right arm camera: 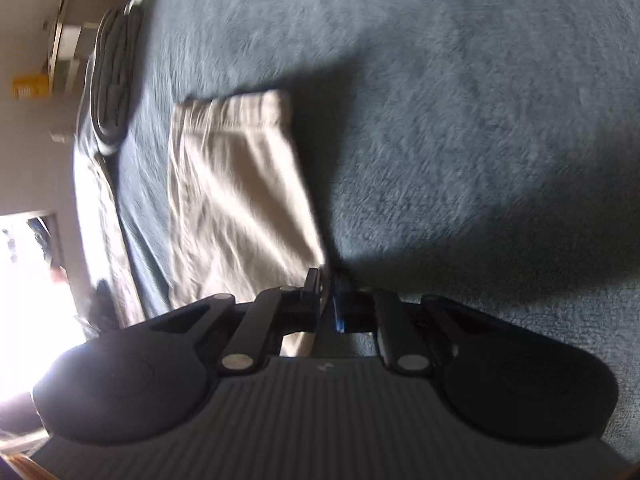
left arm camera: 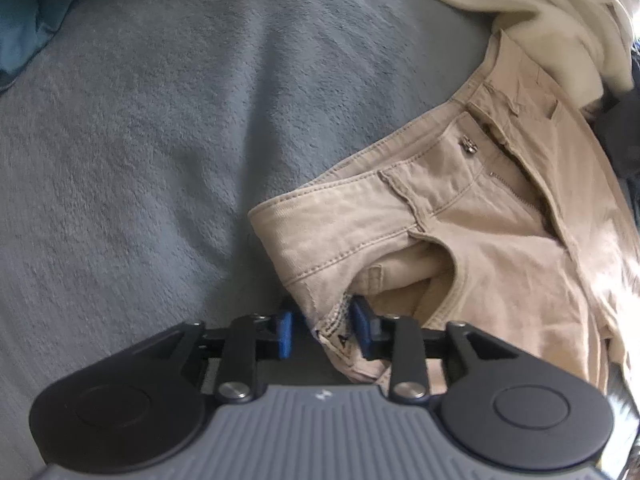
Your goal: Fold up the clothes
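Observation:
Beige trousers [left arm camera: 460, 232] lie on a grey-blue blanket [left arm camera: 140, 160], waistband and metal button facing up, fly undone. My left gripper [left arm camera: 324, 330] hangs over the waist's near corner. Its blue pads [left arm camera: 285, 332] stand apart on either side of a seam fold, and a gap shows at the left pad. In the right wrist view a trouser leg [right arm camera: 236, 184] stretches away to its hem. My right gripper [right arm camera: 326, 300] is nearly closed on the leg's near edge, with thin cloth pinched between the fingers.
A cream garment [left arm camera: 520, 8] is heaped at the upper right beside the trousers. Teal cloth [left arm camera: 24, 28] lies at the far left. A dark folded garment [right arm camera: 114, 80] sits near the bed's edge, with a bright window beyond.

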Action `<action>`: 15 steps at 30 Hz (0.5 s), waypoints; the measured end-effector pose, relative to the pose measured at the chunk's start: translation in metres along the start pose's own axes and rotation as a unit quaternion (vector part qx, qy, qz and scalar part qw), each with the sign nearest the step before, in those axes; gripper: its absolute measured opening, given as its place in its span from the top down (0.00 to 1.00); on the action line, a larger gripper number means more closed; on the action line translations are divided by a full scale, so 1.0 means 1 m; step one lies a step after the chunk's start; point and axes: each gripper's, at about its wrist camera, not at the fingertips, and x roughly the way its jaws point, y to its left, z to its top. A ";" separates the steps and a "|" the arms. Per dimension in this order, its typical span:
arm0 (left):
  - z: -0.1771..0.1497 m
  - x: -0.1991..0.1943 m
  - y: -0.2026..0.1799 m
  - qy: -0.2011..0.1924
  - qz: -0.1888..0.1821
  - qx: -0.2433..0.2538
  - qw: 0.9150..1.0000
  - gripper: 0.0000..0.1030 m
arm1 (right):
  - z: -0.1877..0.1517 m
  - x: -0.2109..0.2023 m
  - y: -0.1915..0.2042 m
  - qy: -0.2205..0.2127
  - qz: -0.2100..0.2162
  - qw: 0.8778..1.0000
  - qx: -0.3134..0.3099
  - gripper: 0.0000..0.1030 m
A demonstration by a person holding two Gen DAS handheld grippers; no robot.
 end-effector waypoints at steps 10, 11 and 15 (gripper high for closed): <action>-0.002 0.024 -0.004 -0.012 -0.009 0.014 1.000 0.52 | 0.020 -0.055 0.063 -0.132 -0.053 0.981 -0.129 0.59; -0.002 0.024 -0.005 -0.012 -0.009 0.018 1.000 0.50 | 0.013 -0.049 0.080 -0.123 -0.047 0.977 -0.168 0.59; -0.002 0.026 -0.008 -0.011 -0.005 0.026 1.000 0.48 | -0.049 0.000 0.155 -0.041 -0.010 0.935 -0.352 0.58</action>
